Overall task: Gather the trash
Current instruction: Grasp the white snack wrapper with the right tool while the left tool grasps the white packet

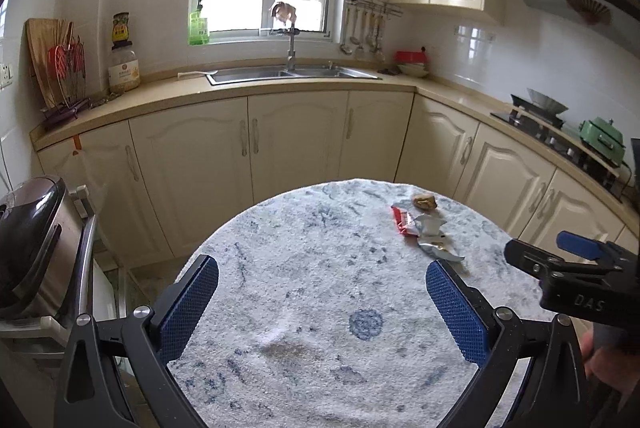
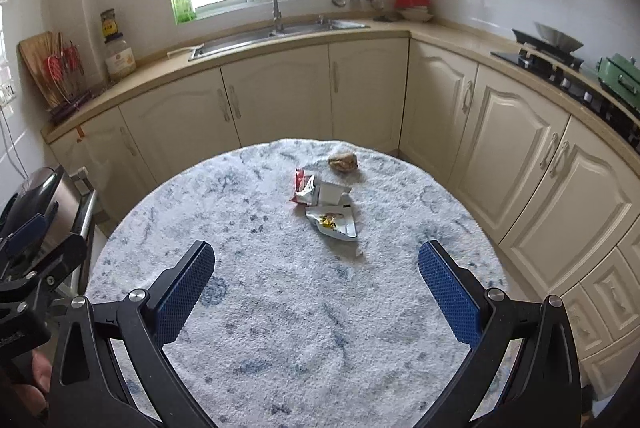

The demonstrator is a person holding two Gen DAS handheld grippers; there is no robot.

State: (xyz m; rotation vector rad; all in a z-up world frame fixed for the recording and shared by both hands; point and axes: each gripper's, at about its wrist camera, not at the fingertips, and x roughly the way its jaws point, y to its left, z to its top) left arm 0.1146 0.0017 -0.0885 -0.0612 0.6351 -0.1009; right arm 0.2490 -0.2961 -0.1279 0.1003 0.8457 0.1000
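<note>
left gripper: fingers spread wide, empty
right gripper: fingers spread wide, empty
wrappers: on table, unobstructed
brown lump: just behind wrappers

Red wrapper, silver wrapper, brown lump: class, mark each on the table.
Red wrapper (image 2: 301, 179): right wrist view, its red upper part.
Silver wrapper (image 2: 335, 222): right wrist view, its printed middle.
Brown lump (image 2: 343, 162): right wrist view, its centre.
</note>
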